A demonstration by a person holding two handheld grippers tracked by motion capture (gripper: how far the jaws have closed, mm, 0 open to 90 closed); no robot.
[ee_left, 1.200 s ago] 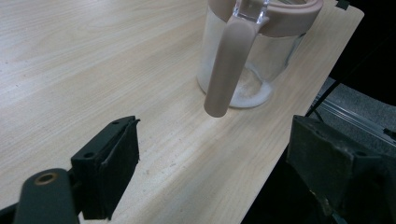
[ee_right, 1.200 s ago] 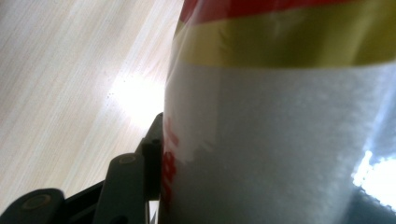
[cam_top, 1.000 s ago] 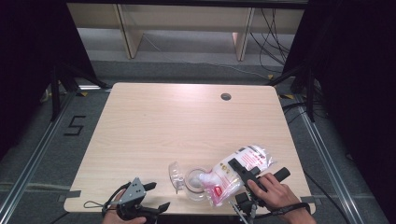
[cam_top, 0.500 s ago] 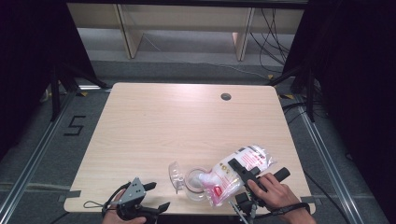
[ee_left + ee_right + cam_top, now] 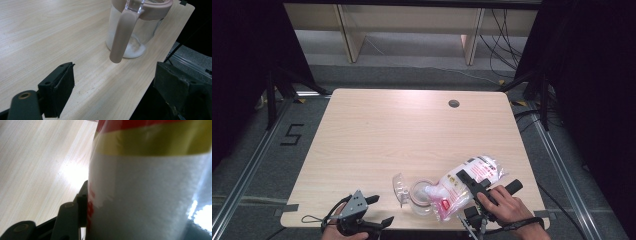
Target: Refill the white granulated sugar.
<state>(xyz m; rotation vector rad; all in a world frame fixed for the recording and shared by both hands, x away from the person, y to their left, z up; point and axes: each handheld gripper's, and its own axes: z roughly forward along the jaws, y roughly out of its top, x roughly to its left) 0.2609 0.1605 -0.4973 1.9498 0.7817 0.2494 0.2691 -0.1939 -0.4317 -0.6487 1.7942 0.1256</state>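
At the lower right of the high view, the right tool (image 5: 468,184) clamps a clear bag (image 5: 464,184) of white powder, its jaws pressing on the bag's middle while a hand (image 5: 507,206) grips the tool from the bottom edge. In the right gripper view the bag (image 5: 150,195), banded red and yellow near the top of the frame, bulges between the jaws, with the left jaw tight against its side. The bag lies tilted, its lower end pointing left and down over the open mouth of a jar (image 5: 422,197) that stands near the tabletop's (image 5: 412,135) front edge, bottom centre of the high view. A clear lid (image 5: 399,189) stands up at the jar's left side.

At the lower left of the high view, the left tool (image 5: 379,211) rests at the front edge with its jaws spread wide and nothing between them. In the left gripper view the two black jaws stand apart at the bottom corners, and beyond them, at the upper centre, is the jar (image 5: 135,32) with a pinkish rim and handle and a layer of white powder at its bottom. The jar stands clear of the left tool's jaws, on pale wood close to the tabletop's corner
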